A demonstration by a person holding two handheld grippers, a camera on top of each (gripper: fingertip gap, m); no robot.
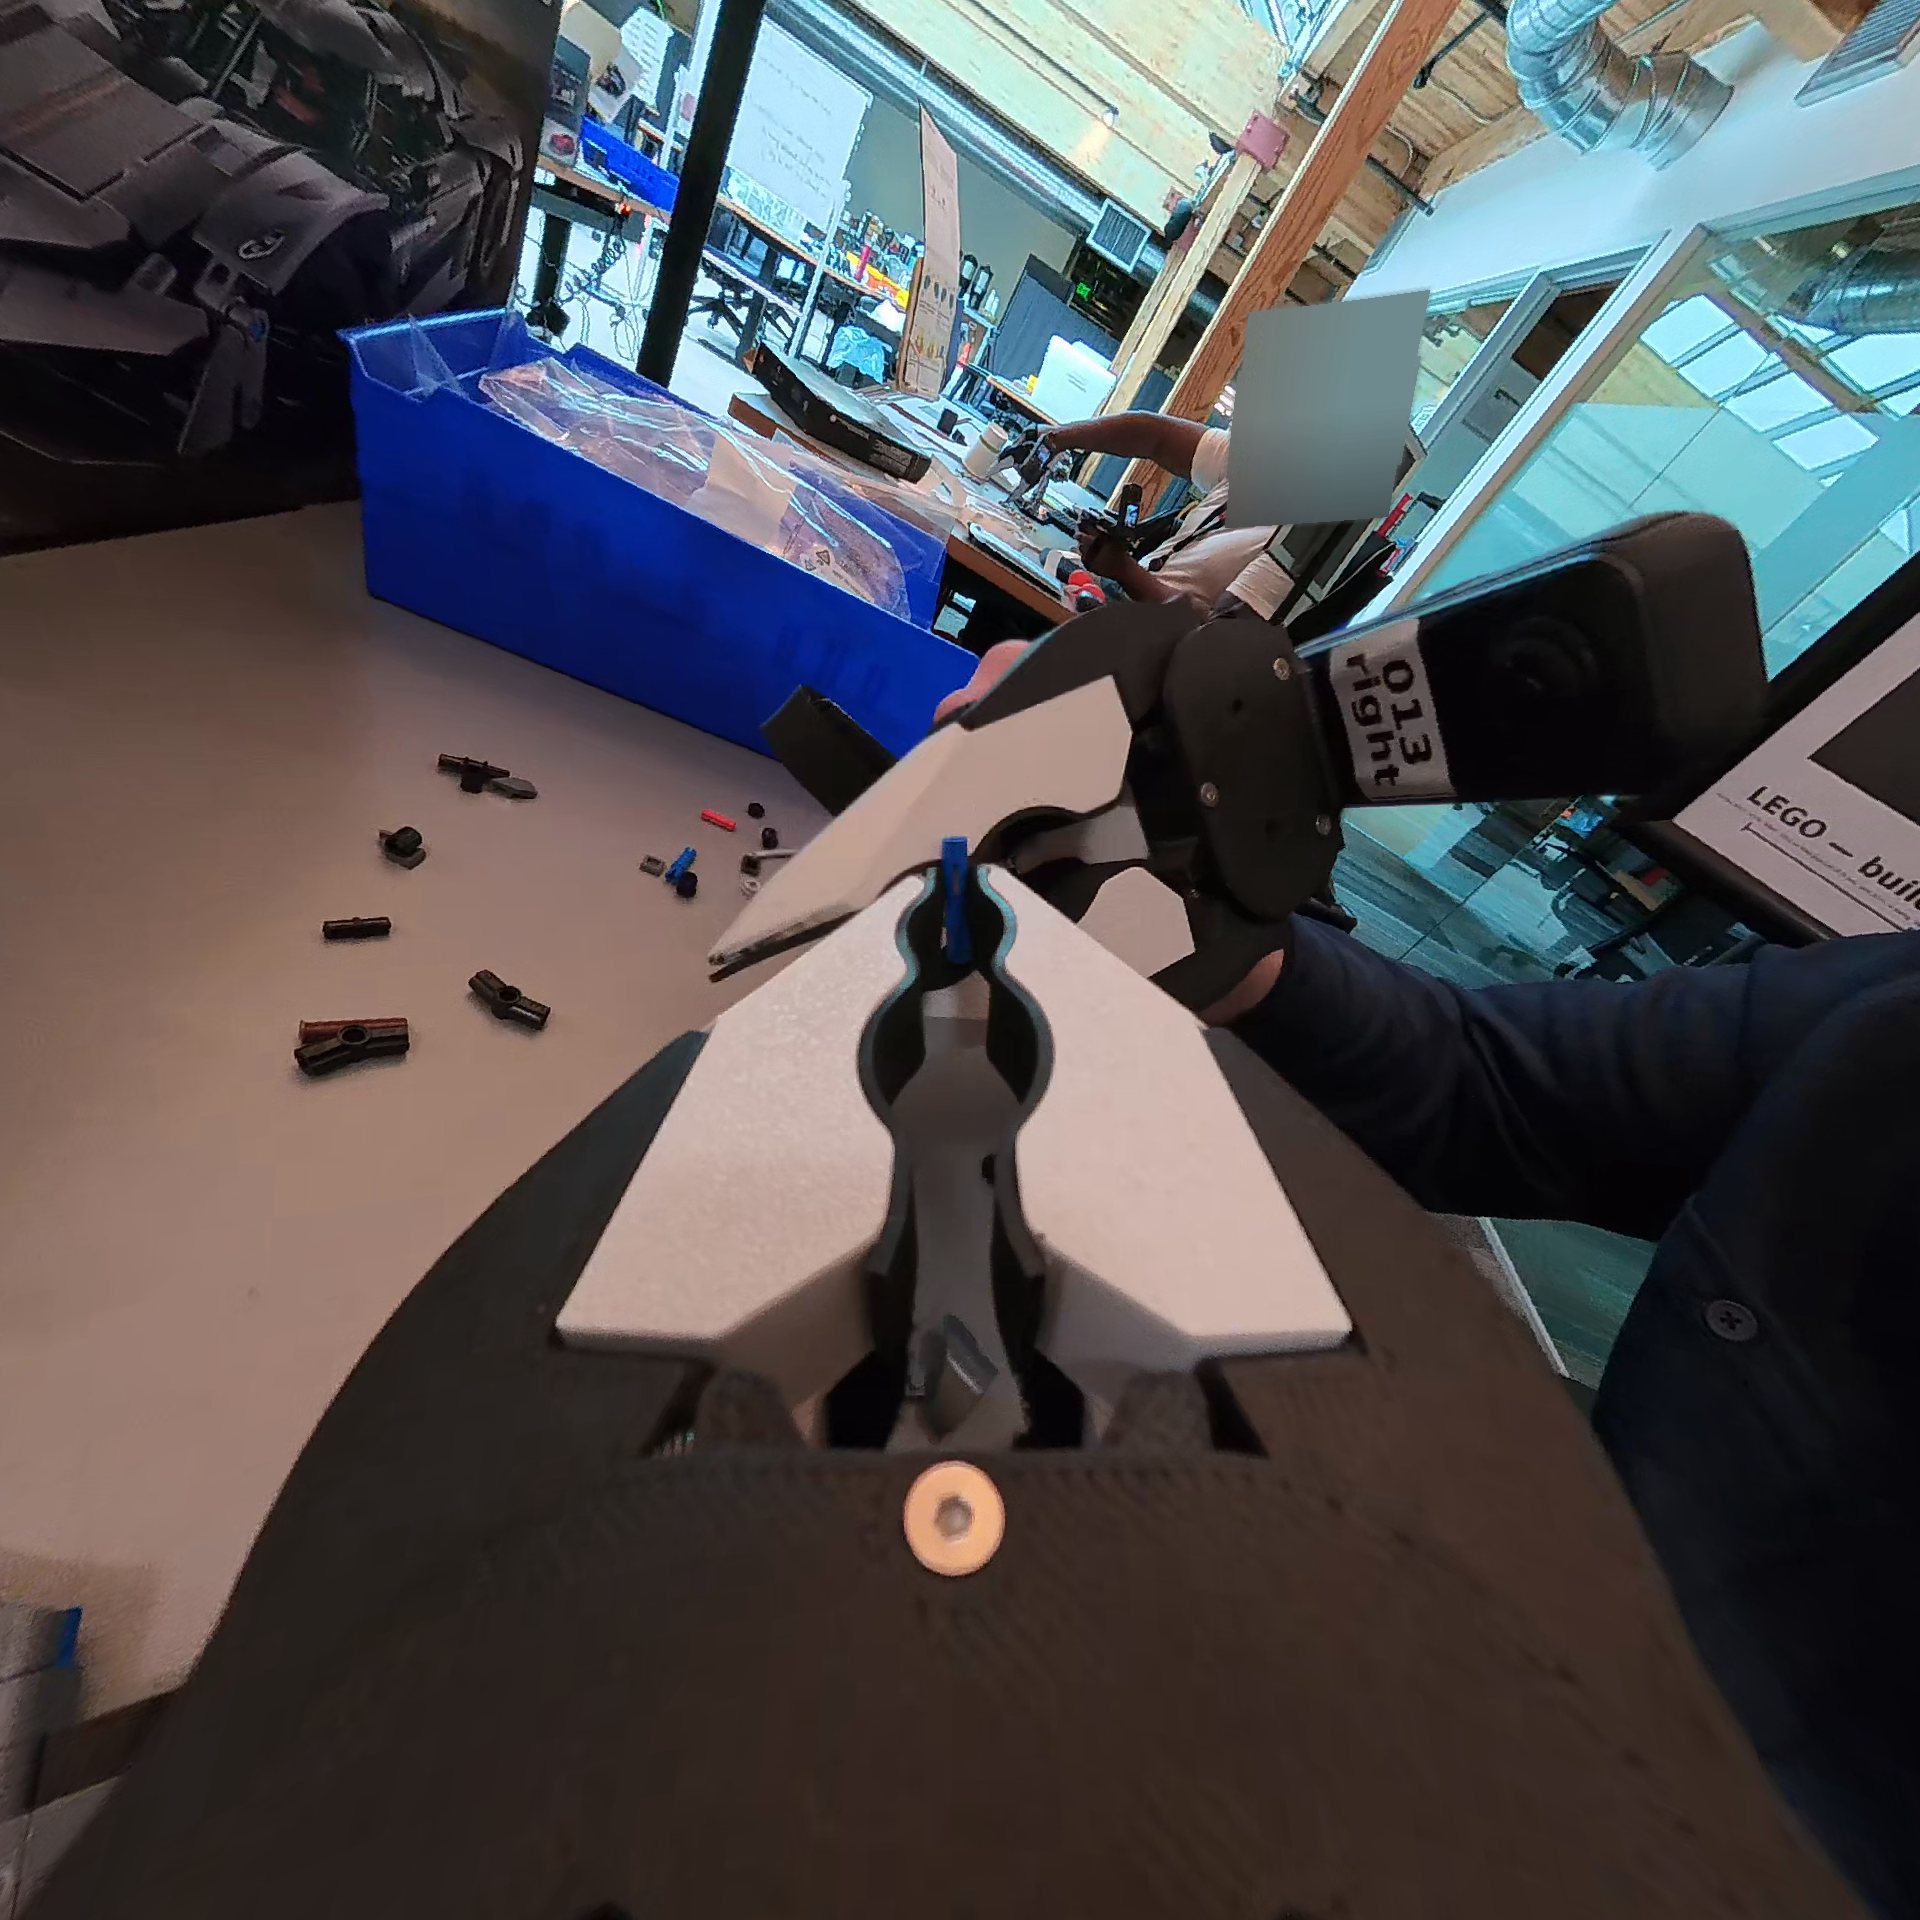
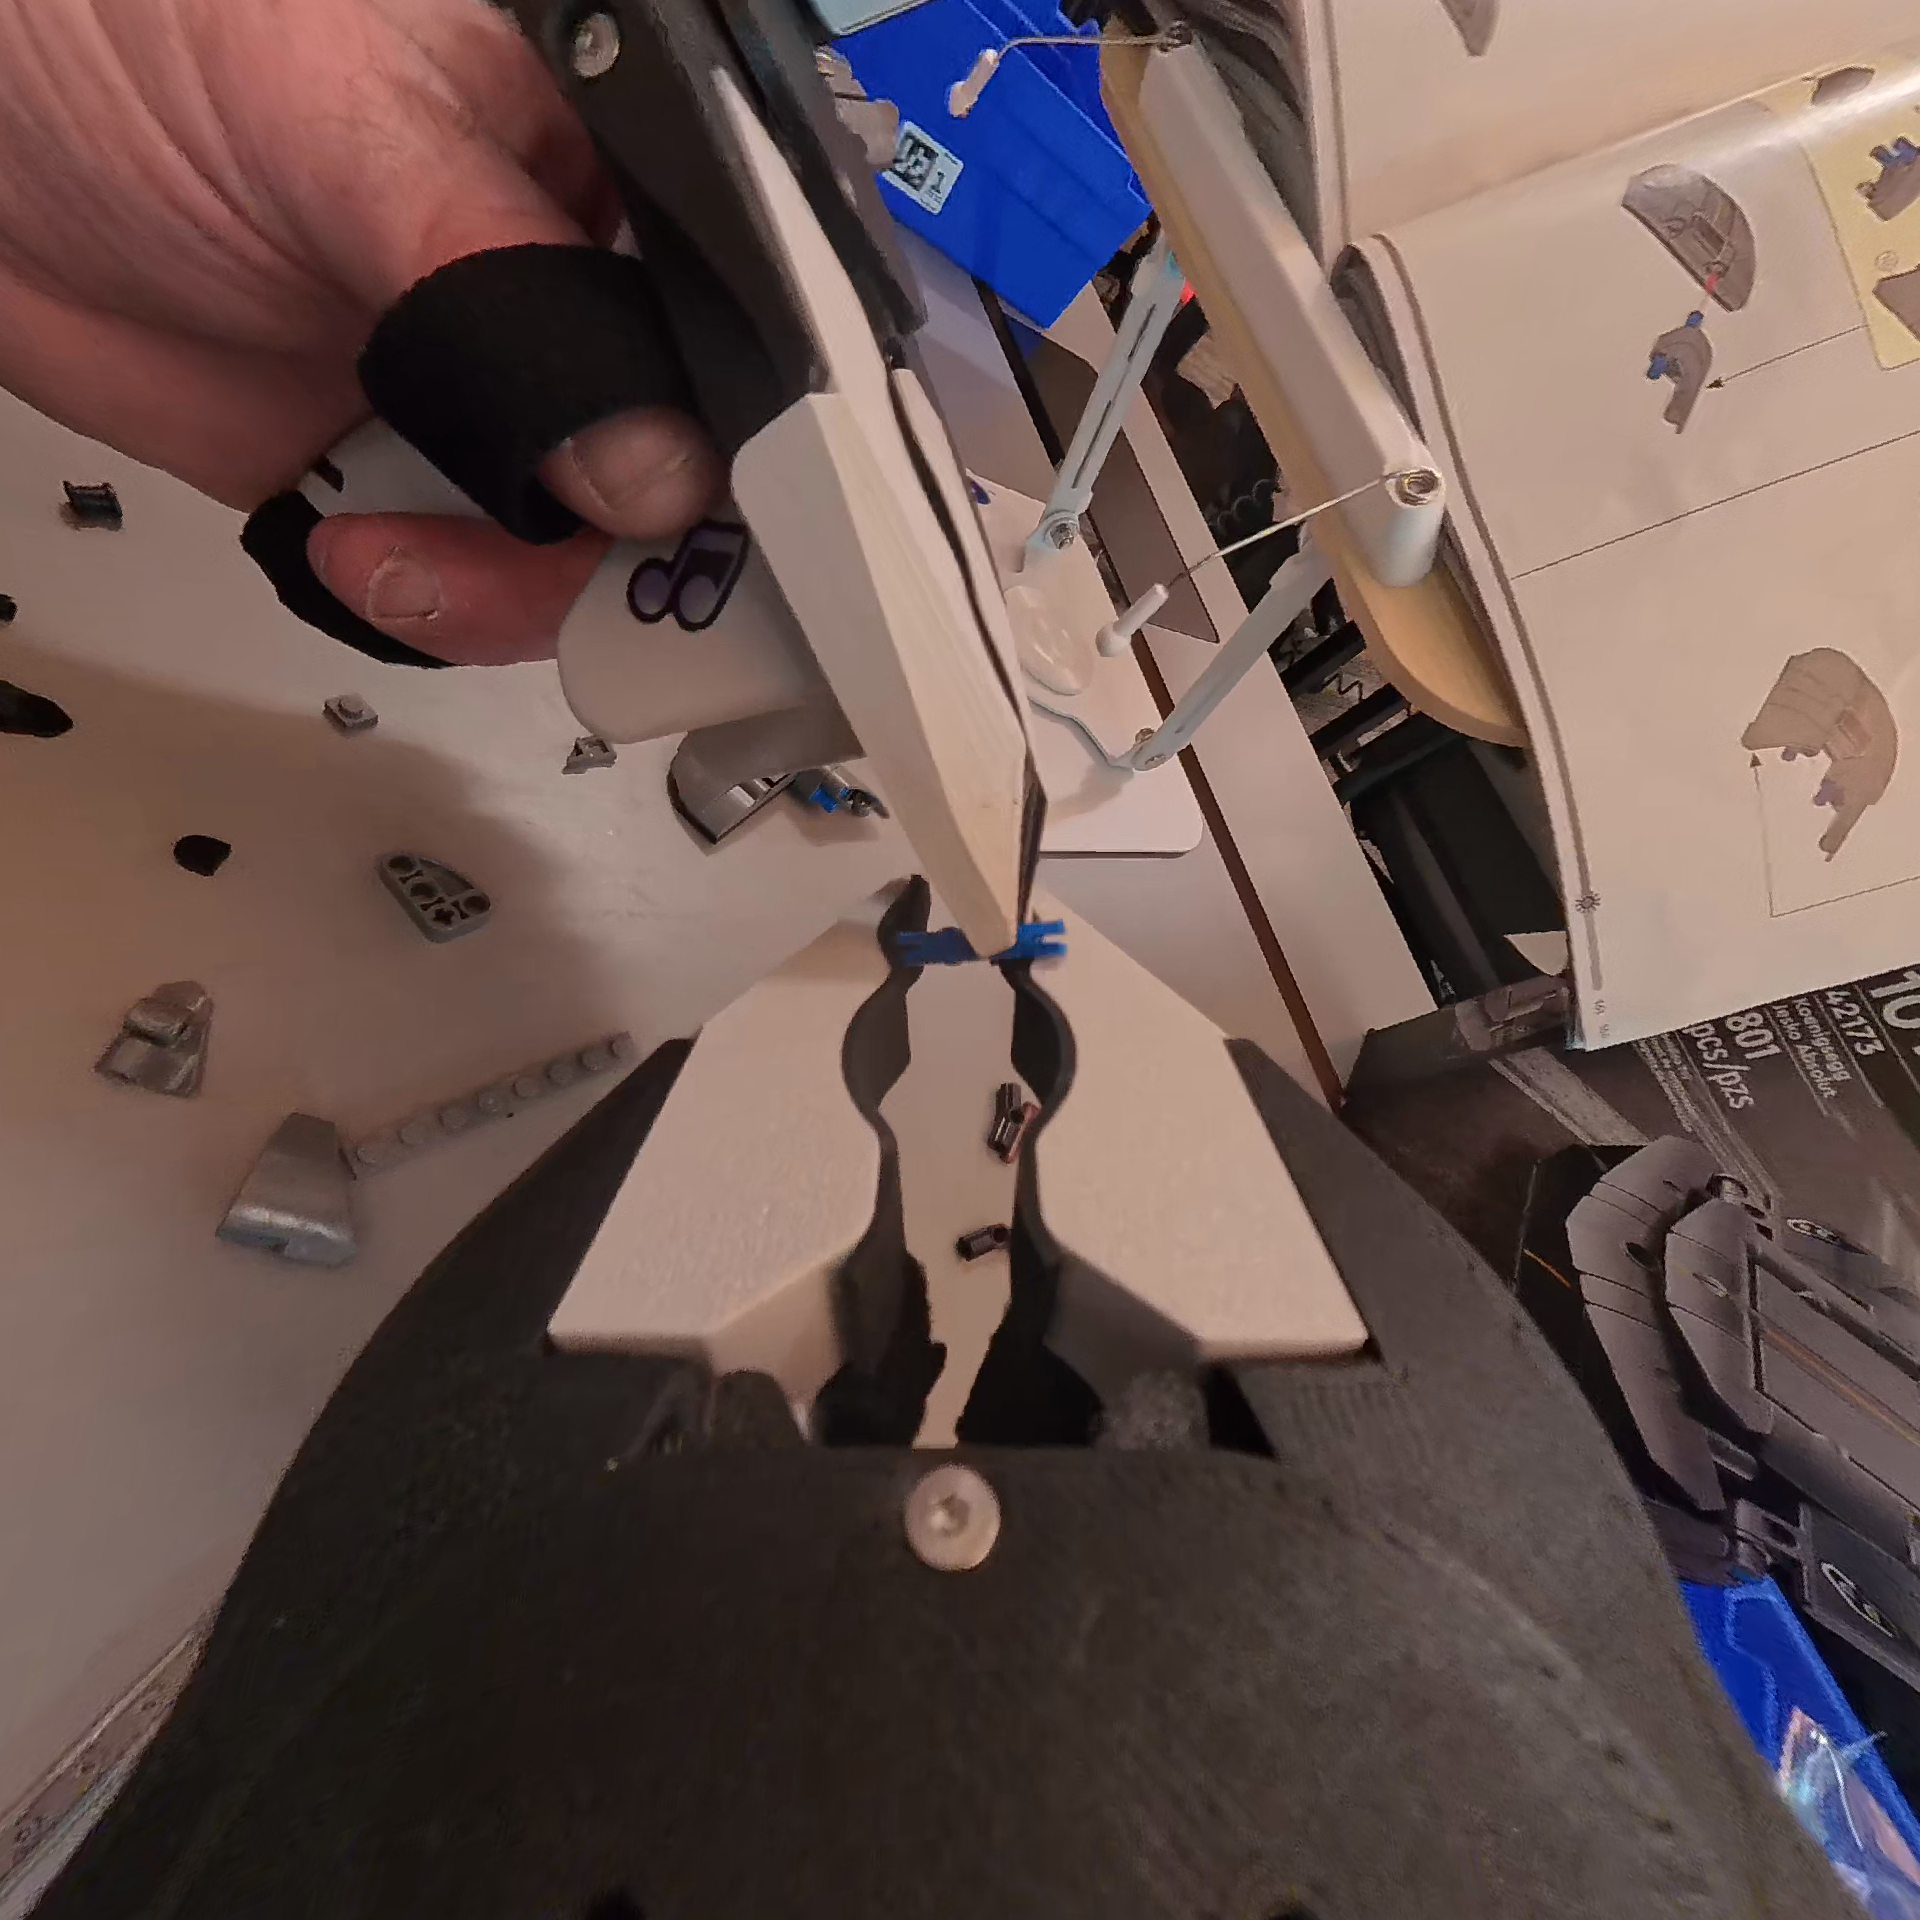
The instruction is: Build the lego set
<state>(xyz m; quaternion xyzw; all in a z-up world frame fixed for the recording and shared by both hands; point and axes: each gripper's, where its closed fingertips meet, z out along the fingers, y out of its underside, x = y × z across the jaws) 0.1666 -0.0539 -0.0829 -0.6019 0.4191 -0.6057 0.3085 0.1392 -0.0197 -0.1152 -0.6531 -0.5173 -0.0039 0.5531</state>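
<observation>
The left tongs are nearly closed on a small blue pin, pinching it at the very tips so it stands upright between them. In the right wrist view the same blue pin lies crosswise at the tips of the right tongs, with the left tongs' fingers coming down from above to meet it there. The right tongs are narrow and seem to hold the pin as well, though whether they truly clamp it or only touch it cannot be told.

This reads as a handover or a re-grip of the pin in mid-air, above the surface. To do it well, 1 pair should keep firm pressure until the other has a sure hold on a free end, because a pin this small will spring away if both ease off together. Grip it square across its length, leaving an end bare for pushing into a hole.

Loose black connectors lie scattered on the surface near a blue bin. Grey parts sit to the left in the right wrist view, and the open instruction booklet stands to the right for checking the step.
</observation>
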